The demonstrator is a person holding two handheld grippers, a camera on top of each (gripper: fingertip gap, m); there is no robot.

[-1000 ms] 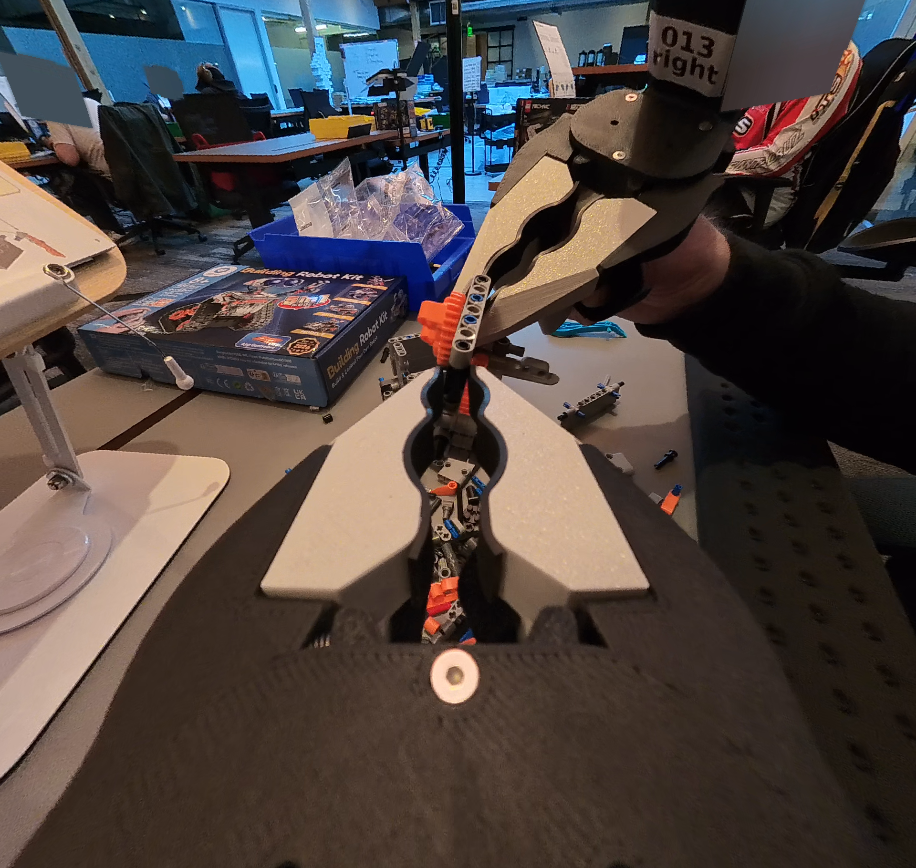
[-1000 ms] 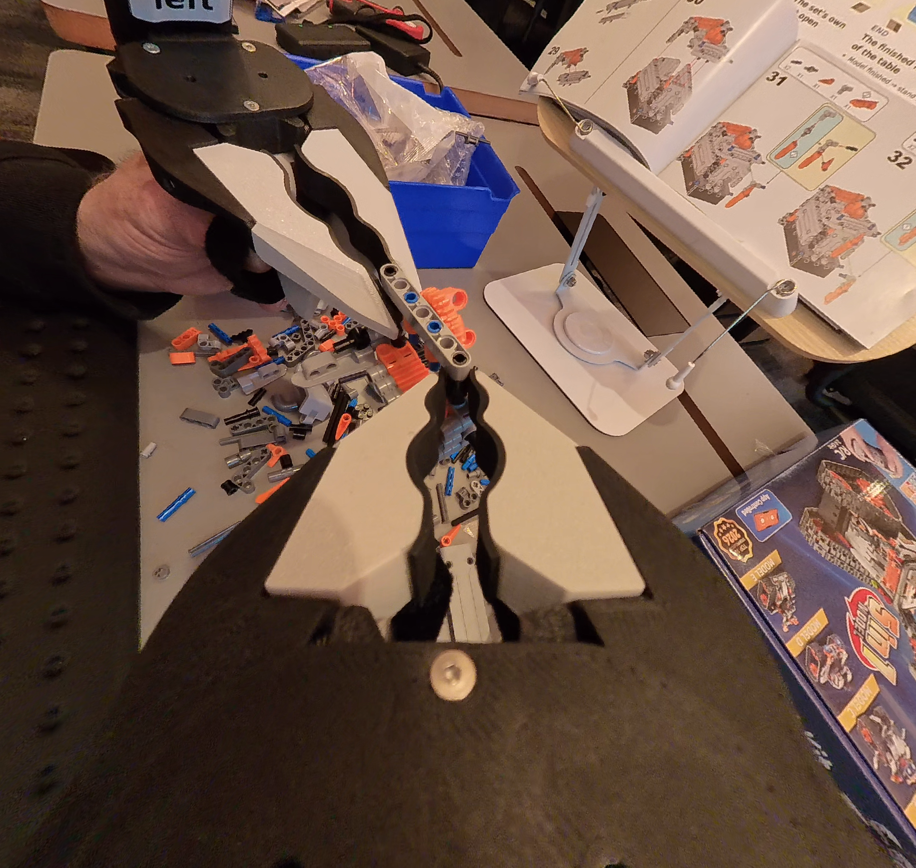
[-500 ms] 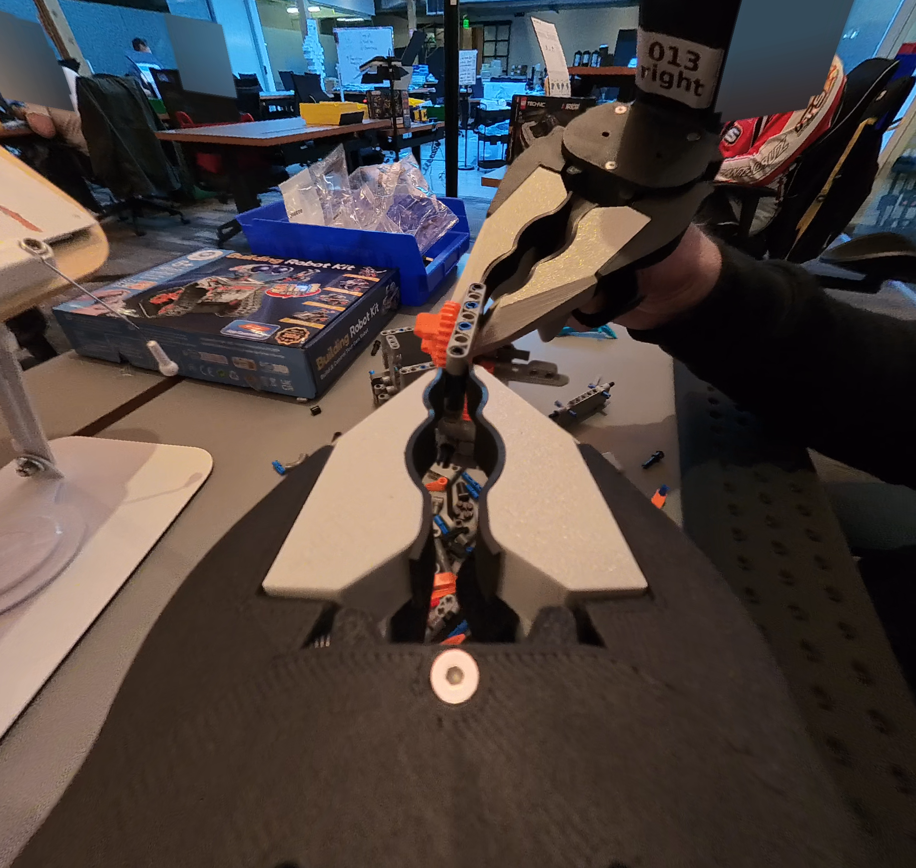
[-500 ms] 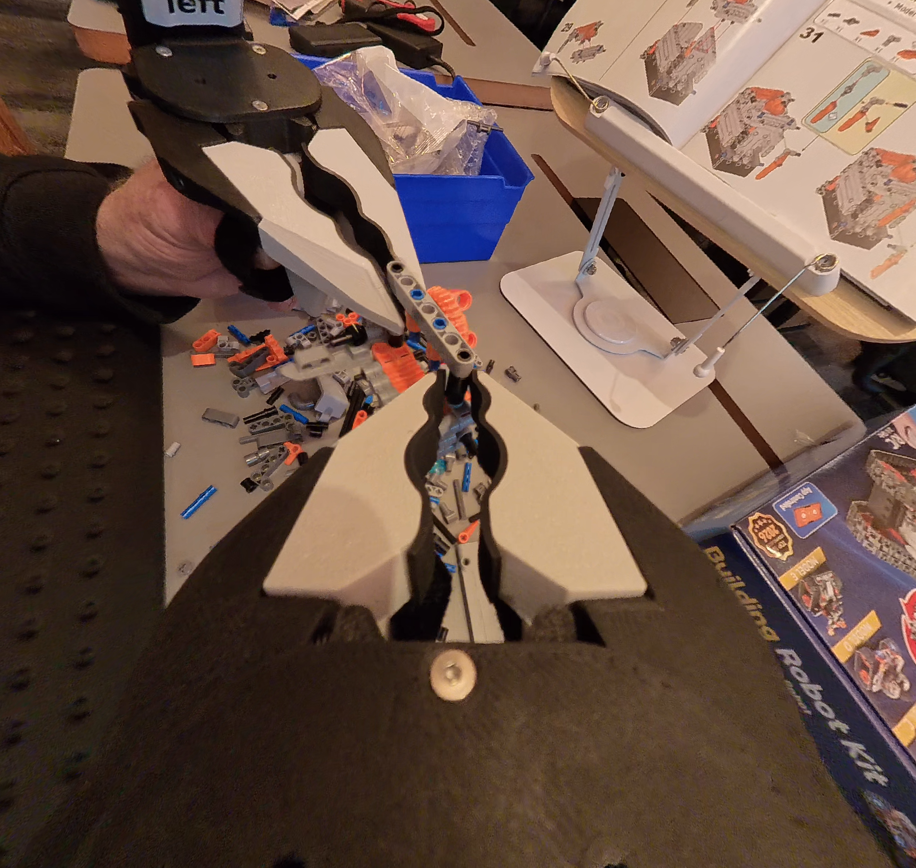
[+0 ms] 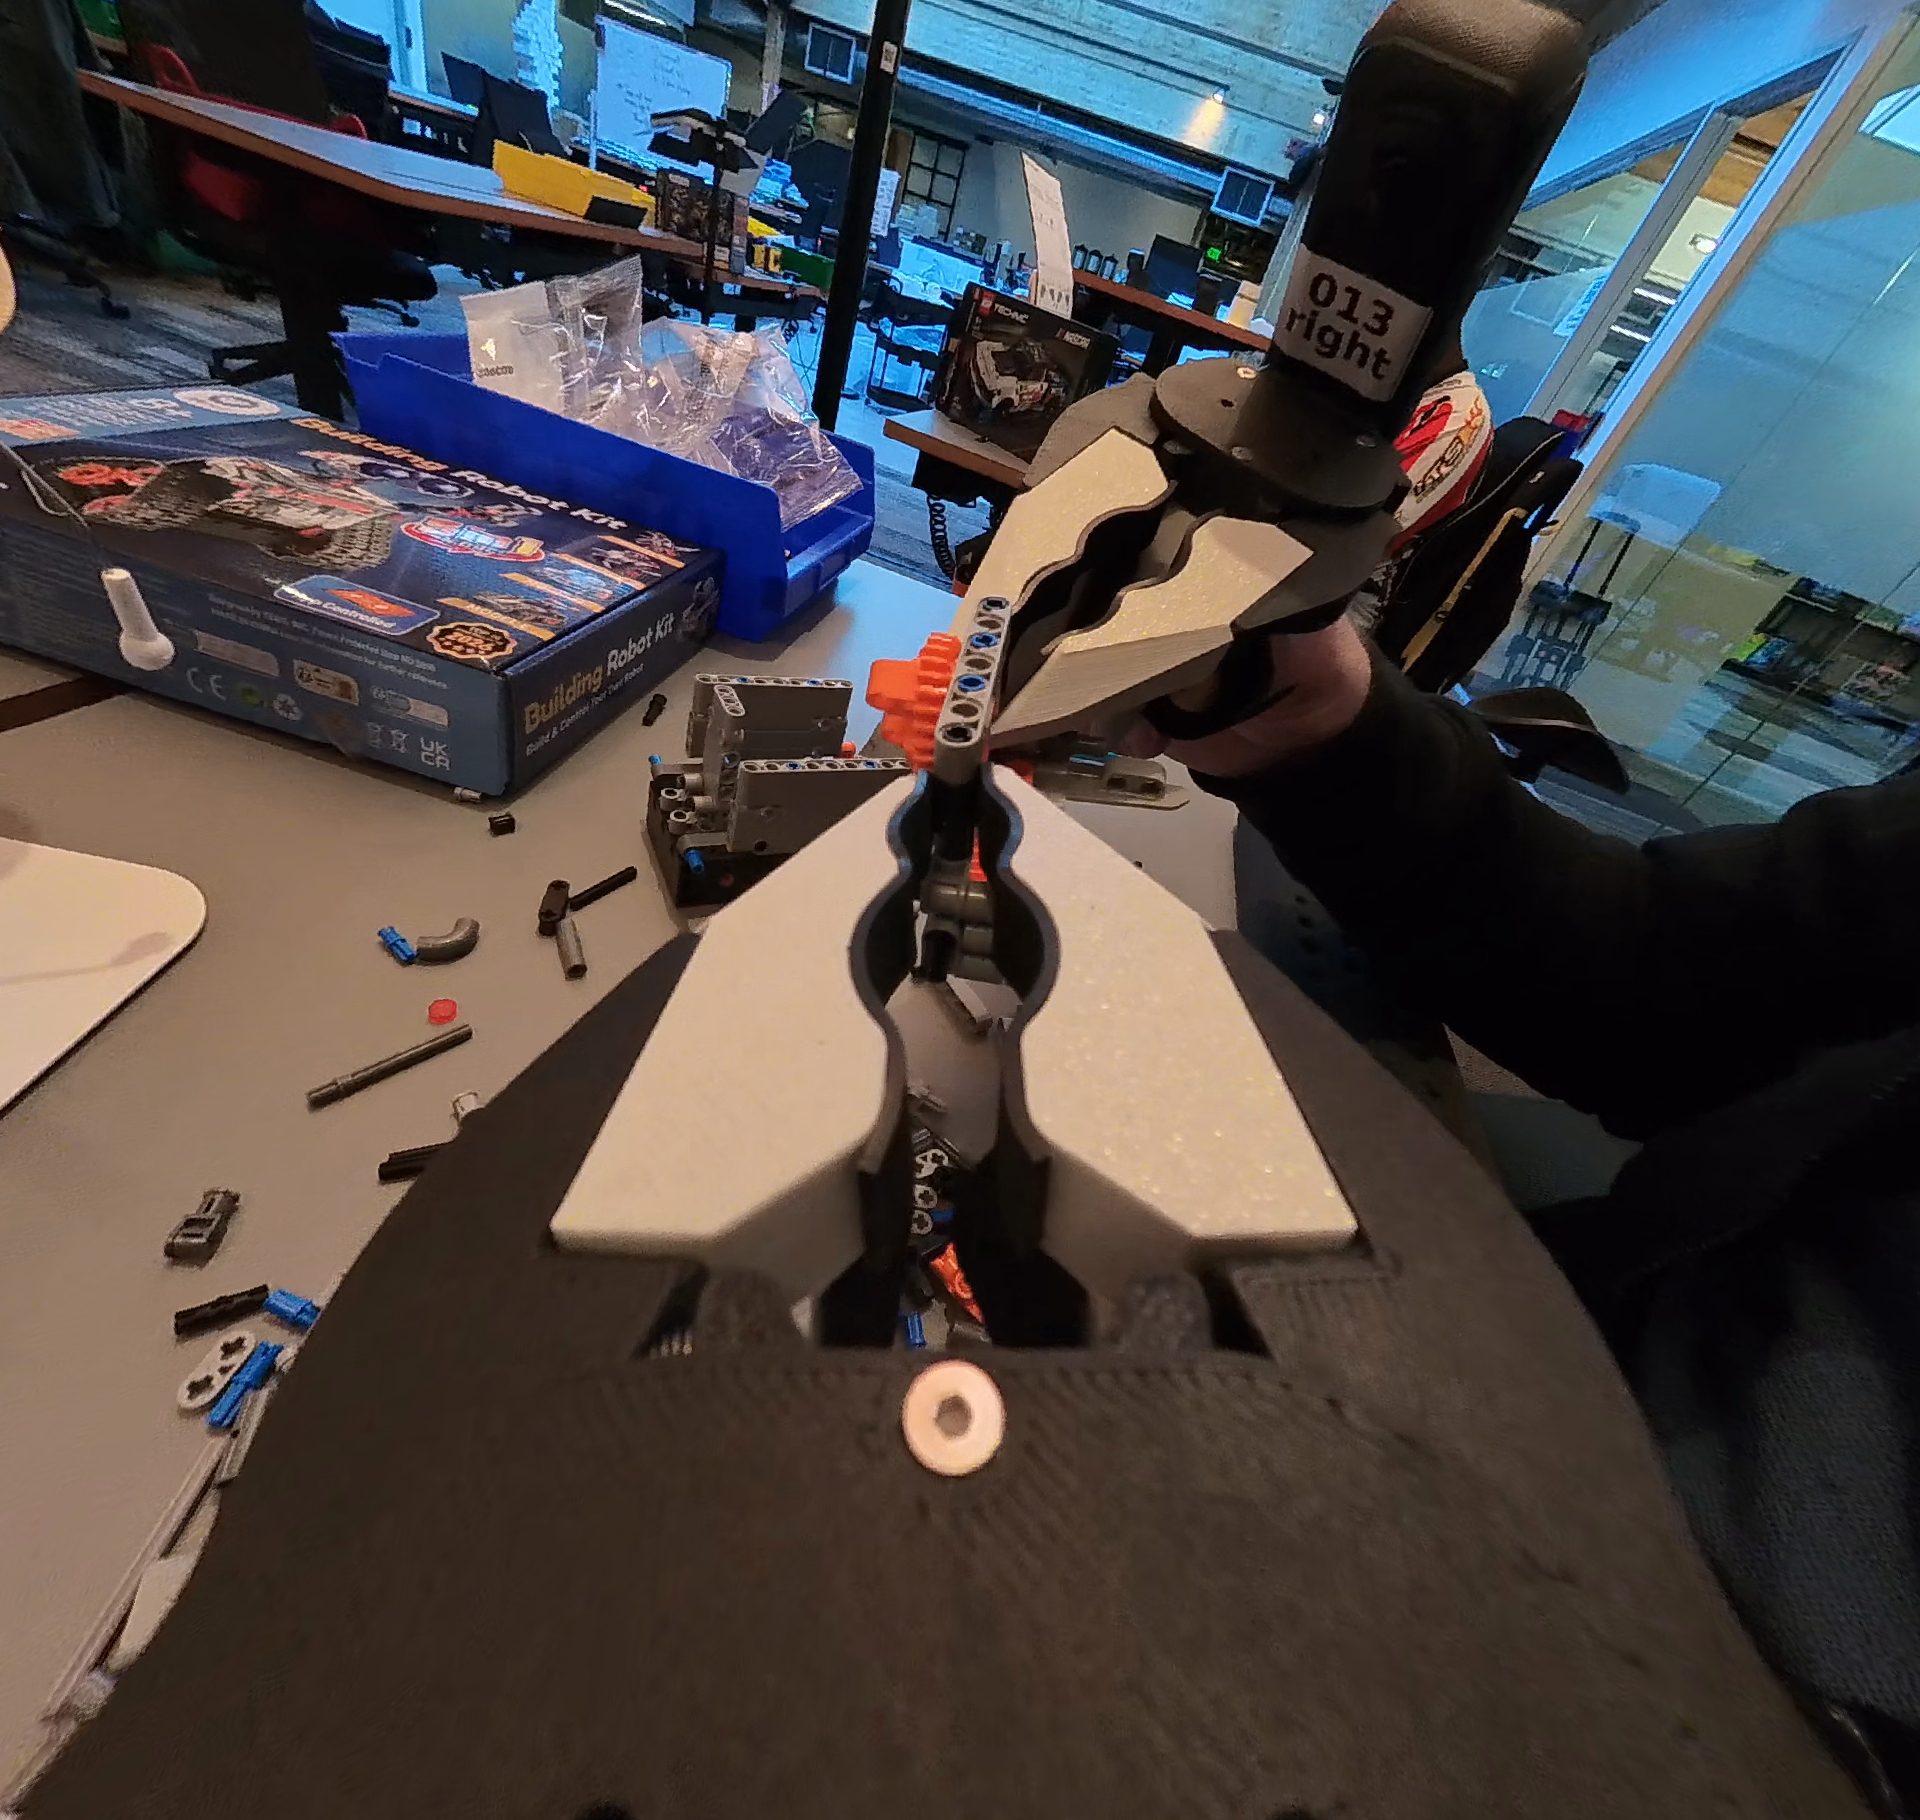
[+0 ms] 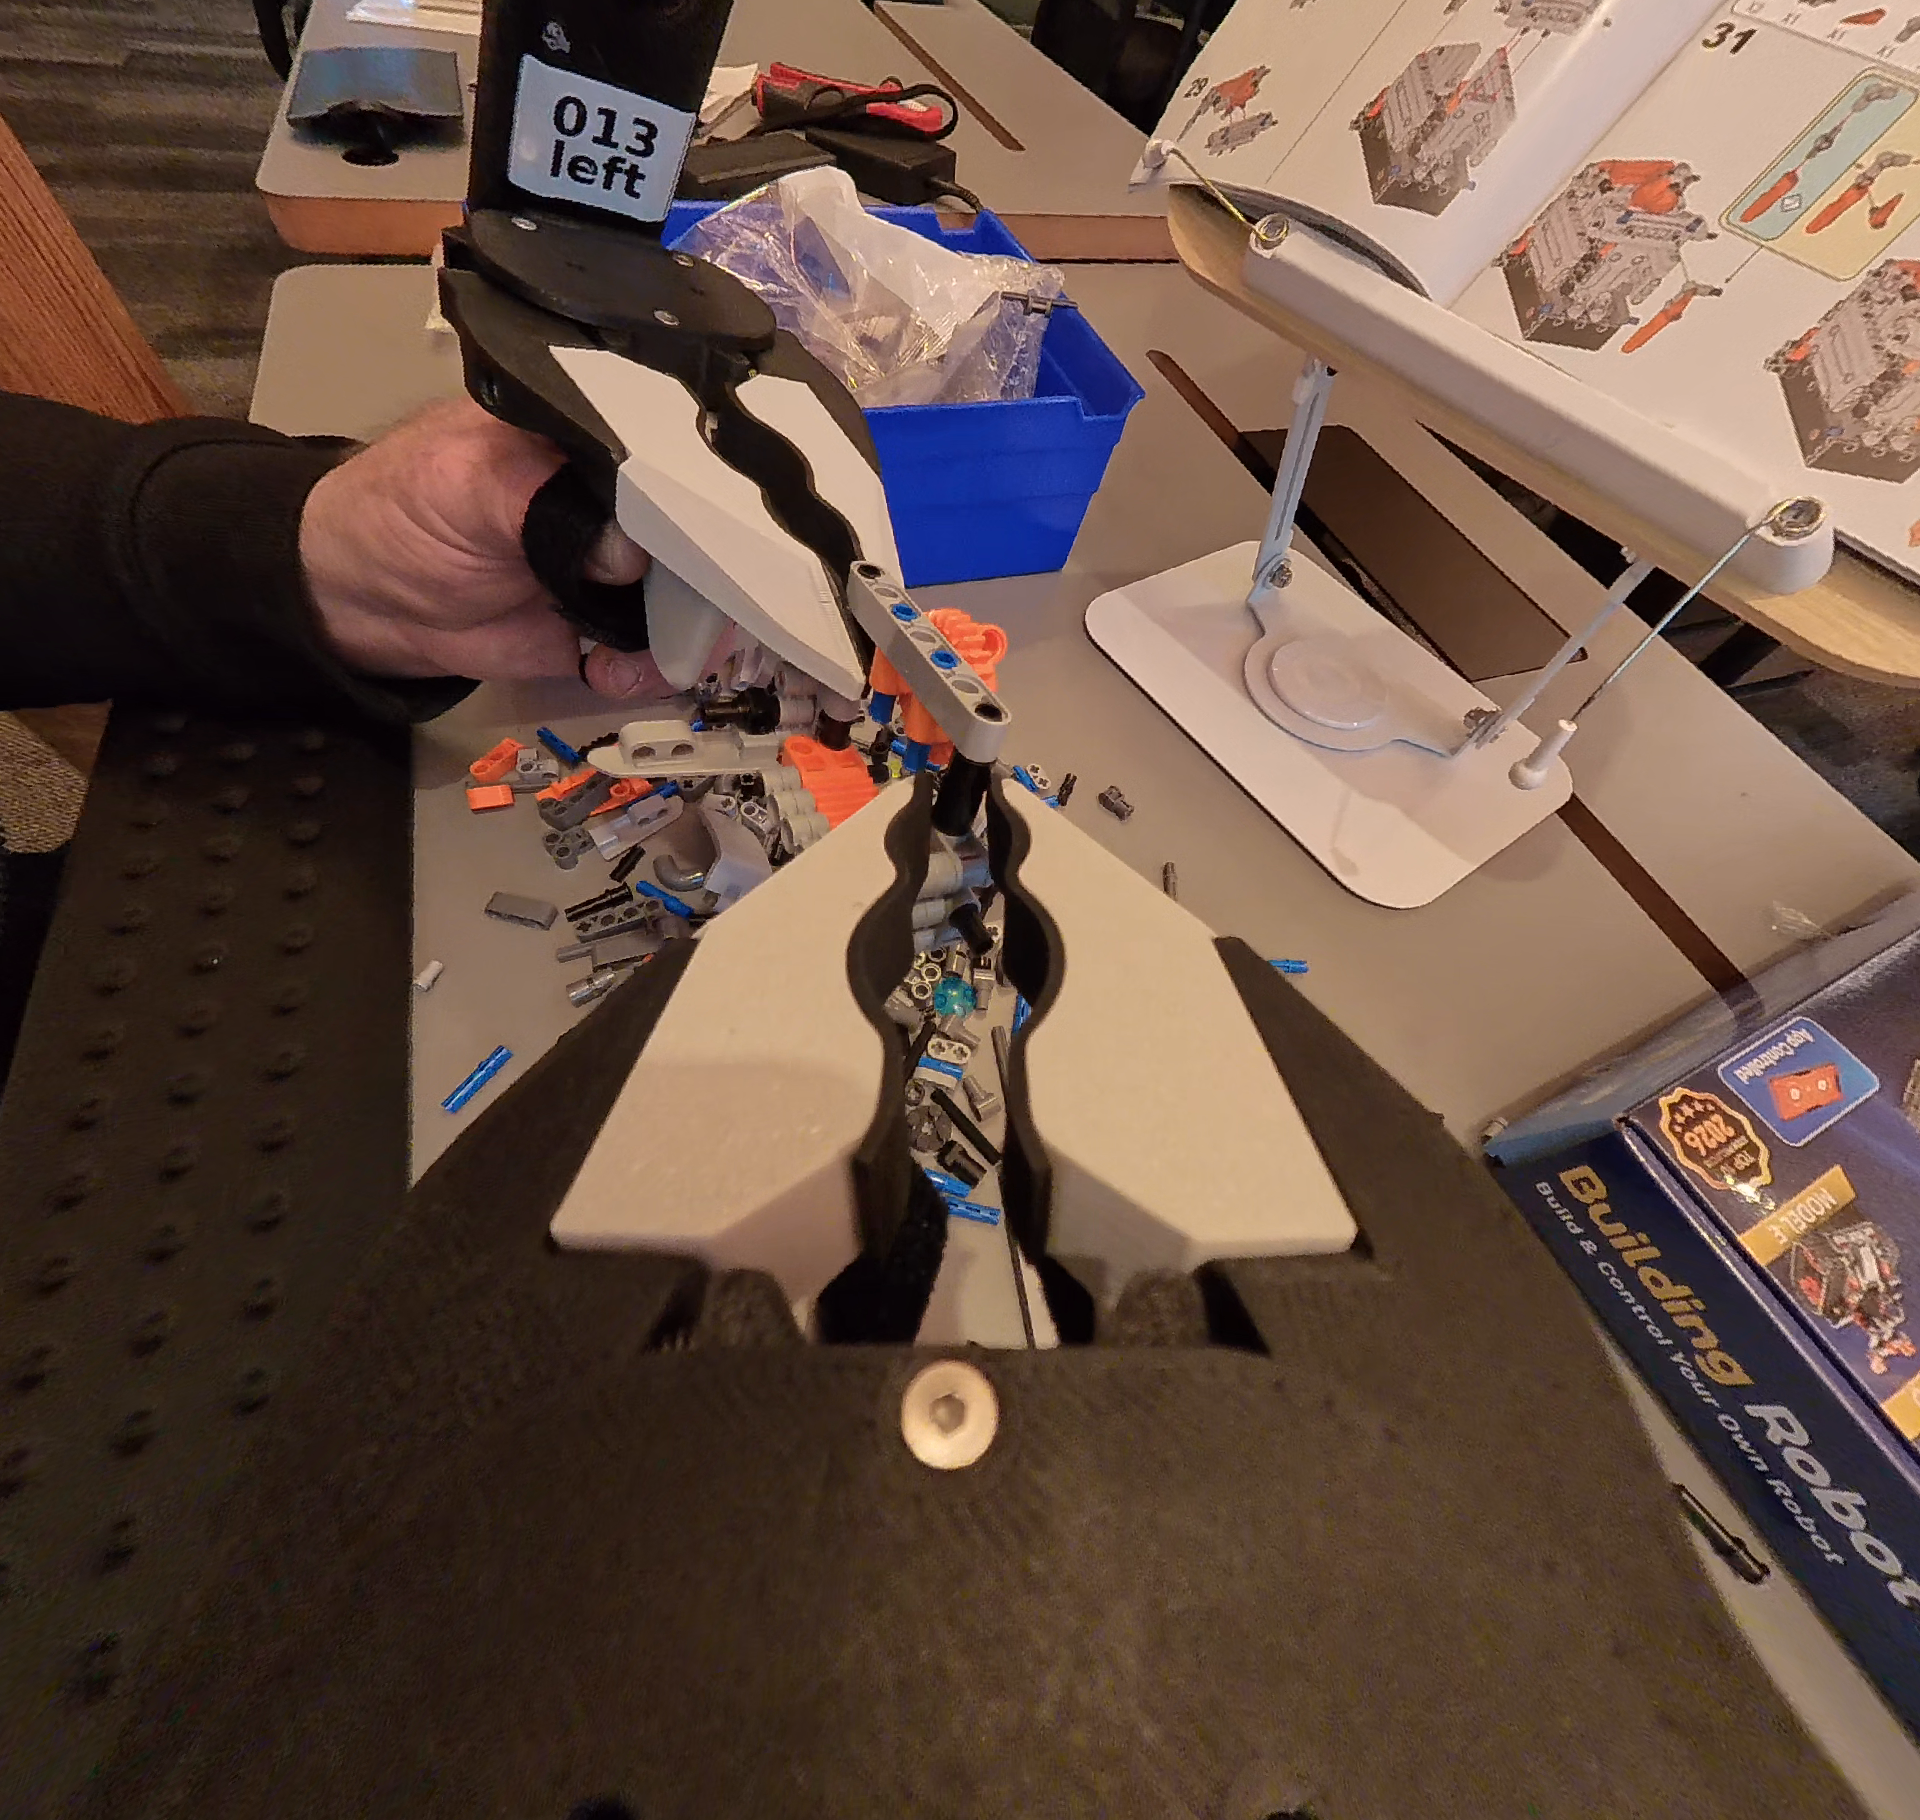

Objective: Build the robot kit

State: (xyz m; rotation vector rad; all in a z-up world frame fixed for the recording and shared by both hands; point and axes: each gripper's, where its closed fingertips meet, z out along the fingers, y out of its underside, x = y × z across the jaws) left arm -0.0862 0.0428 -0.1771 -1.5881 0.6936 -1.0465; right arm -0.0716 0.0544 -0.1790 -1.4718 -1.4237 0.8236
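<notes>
Left gripper: pointing level over the grey worktop, fingers pinched on a short black peg at the tips.
Right gripper: mirrors it from the opposite side, clamped on the same black peg, tip to tip.
Grey holed beam: sits on that peg, tilted, an orange toothed part just behind it.
Hands: a hand in a dark sleeve grips each handle, wrists raised.
Below: loose plastic building pieces scattered on the worktop; blue bin beyond.
</notes>
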